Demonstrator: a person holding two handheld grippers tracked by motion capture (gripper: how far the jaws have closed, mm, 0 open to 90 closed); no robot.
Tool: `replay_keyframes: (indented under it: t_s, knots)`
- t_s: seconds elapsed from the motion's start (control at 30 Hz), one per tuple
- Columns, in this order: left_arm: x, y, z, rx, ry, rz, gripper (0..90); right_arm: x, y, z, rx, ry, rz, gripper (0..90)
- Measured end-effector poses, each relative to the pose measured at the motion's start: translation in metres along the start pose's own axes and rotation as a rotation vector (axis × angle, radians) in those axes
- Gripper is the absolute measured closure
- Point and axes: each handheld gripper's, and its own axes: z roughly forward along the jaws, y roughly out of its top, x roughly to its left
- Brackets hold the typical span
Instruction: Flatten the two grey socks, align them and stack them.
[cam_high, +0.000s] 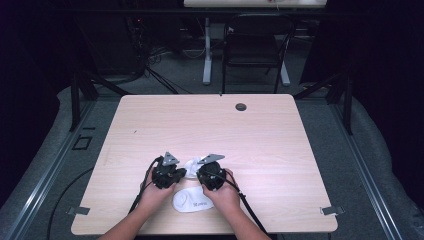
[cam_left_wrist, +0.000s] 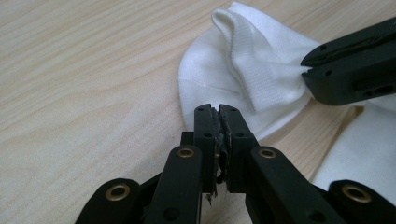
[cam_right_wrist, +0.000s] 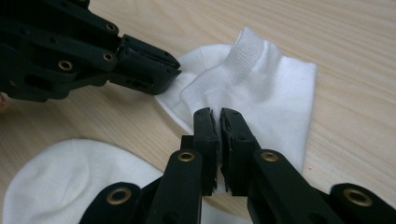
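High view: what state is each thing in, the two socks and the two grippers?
Far sock: crumpled, cuff lifted, pinched by both grippers.
Near sock: lying flat, not gripped.
Left gripper: fingers shut on far sock's edge.
Right gripper: fingers shut on its cuff.

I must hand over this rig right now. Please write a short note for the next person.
Left tongs: shut, tip at the edge of the far white sock; a pinch I cannot confirm.
Right tongs: shut on that sock's ribbed cuff.
Near white sock: flat on the table, untouched.
Done: cuff gripped. To do: probably pairing or folding the socks.
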Motion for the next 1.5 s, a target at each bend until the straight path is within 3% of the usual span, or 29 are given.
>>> replay_keyframes:
  t_s: [0.23,0.43,0.67,0.87,1.17,1.4,1.5]
  knots:
    - [0.001,-0.002,0.000,-0.012,-0.008,0.004,86.4,-0.006,0.004,-0.012,-0.051,-0.002,0.030,85.6]
    - [0.006,-0.003,-0.001,-0.017,-0.003,-0.004,86.2,-0.021,0.007,-0.028,-0.099,-0.038,0.057,85.6]
    - [0.009,-0.004,-0.001,-0.023,-0.003,-0.010,86.2,-0.046,-0.002,-0.038,-0.101,-0.076,0.109,85.6]
    - [0.010,-0.004,-0.001,-0.027,0.002,-0.014,86.2,-0.057,-0.014,-0.039,-0.082,-0.091,0.140,85.5]
    - [0.013,-0.004,-0.001,-0.026,0.000,-0.014,86.2,-0.064,-0.028,-0.034,-0.021,-0.104,0.161,81.0]
    - [0.015,-0.002,-0.001,-0.014,0.008,-0.005,86.2,-0.063,-0.020,-0.054,-0.126,-0.117,0.152,75.6]
    - [0.015,-0.002,-0.001,-0.012,0.008,-0.005,86.1,-0.058,-0.015,-0.055,-0.134,-0.103,0.130,76.0]
